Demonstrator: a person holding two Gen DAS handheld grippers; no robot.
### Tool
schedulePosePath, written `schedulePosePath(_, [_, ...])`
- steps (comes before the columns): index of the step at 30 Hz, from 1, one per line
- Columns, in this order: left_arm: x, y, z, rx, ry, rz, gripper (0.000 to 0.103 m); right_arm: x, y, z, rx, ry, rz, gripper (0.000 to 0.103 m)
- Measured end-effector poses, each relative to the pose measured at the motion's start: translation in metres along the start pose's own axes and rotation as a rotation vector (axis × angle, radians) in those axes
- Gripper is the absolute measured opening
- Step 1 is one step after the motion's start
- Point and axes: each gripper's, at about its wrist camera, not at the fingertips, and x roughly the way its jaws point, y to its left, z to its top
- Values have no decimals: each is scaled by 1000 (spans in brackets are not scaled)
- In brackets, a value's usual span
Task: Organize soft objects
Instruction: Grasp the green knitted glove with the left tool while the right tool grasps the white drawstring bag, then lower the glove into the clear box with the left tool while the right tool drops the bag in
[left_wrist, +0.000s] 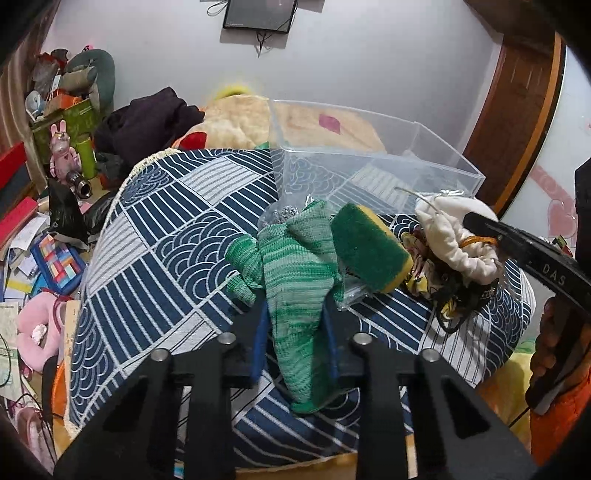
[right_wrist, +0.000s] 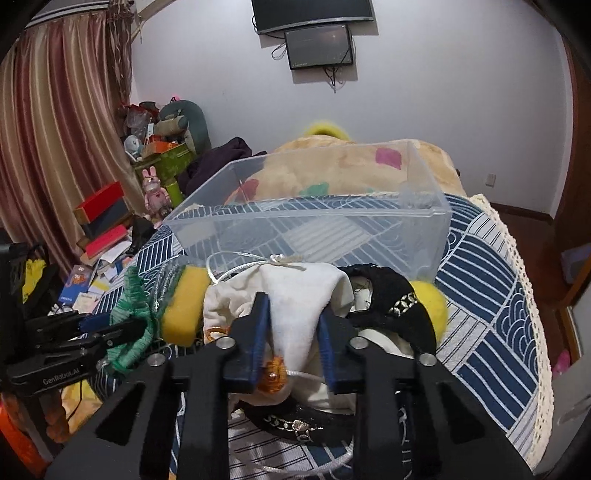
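Green knit glove (left_wrist: 295, 291) fills my left gripper (left_wrist: 295, 321), jaws closed on its cuff; my right gripper (right_wrist: 293, 325) pinches the white drawstring pouch (right_wrist: 295, 295). Only the left view shows the sponge's (left_wrist: 369, 247) green scouring face; the right view shows its yellow foam and a black lace item (right_wrist: 391, 306), partly buried. Behind the pile on the patterned cloth (left_wrist: 166, 236) stands the clear plastic bin (right_wrist: 314, 221); I see nothing inside it.

Squeezing a green knit cloth (left_wrist: 295, 284) in the left hand-held gripper (left_wrist: 295, 328), lying beside a green and yellow sponge (left_wrist: 369, 247), near a clear box (left_wrist: 369, 162).
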Motion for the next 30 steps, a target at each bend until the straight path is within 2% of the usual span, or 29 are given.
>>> schedulePosePath(2, [-9,-1,0,6,-22,-1,19,-5,0,3,-3,-13,3,15])
schedulePosePath(8, [-35,0,14,24,-105,-11,18,-28,3,15,-14,-87,6,12])
schedulePosePath(13, [-56,-7,41,44,-209,-39,18,-45,2,29,-17,-163,3,12])
schedulePosePath(19, [-58,-21,80,79,-315,-50,18,-50,-2,53,-18,-233,-25,12])
schedulePosePath(24, [-38,-24,112,84,-317,-52,18,-39,-8,73,-17,-262,-63,12])
schedulePosePath(30, [-1,-27,139,111,-272,-6,18,-11,-15,88,-12,-224,-86,12])
